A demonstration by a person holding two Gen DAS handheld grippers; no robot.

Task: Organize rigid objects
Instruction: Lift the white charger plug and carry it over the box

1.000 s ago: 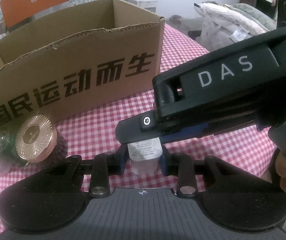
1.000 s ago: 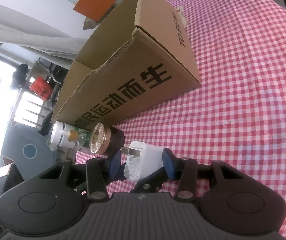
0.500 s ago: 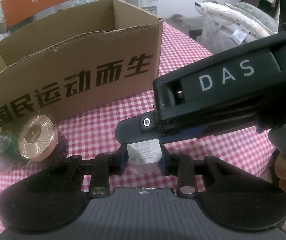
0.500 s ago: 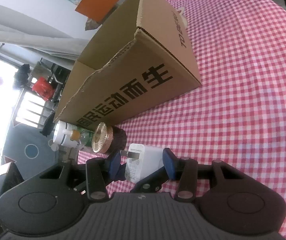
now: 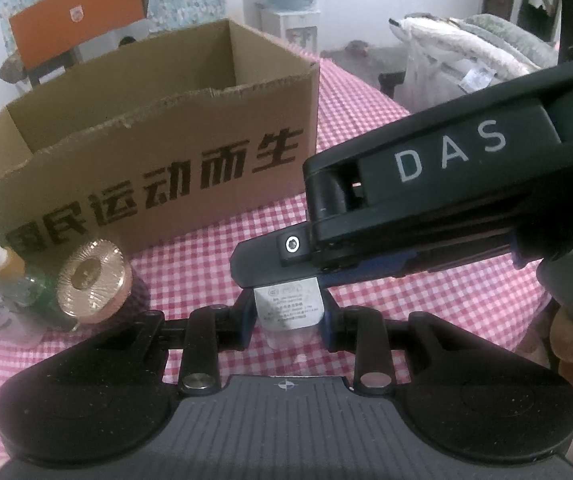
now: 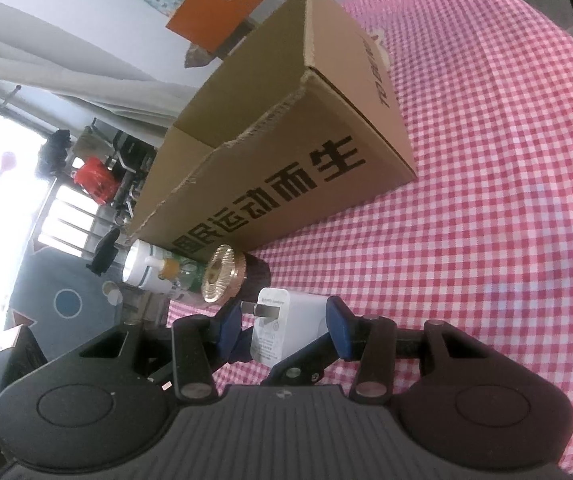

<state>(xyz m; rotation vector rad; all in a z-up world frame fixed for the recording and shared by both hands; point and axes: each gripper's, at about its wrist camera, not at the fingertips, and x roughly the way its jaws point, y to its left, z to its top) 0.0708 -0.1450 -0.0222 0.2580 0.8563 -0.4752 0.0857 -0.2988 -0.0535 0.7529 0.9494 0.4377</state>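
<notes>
Gripping white charger point(image 5: 288, 309) — clamped between both grippers' jaws.

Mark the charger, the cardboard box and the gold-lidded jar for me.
charger point(image 6: 286, 322): right wrist view, white side of the body.
box point(image 5: 190, 168): left wrist view, printed front wall.
jar point(image 5: 89, 276): left wrist view, centre of the gold lid.
</notes>
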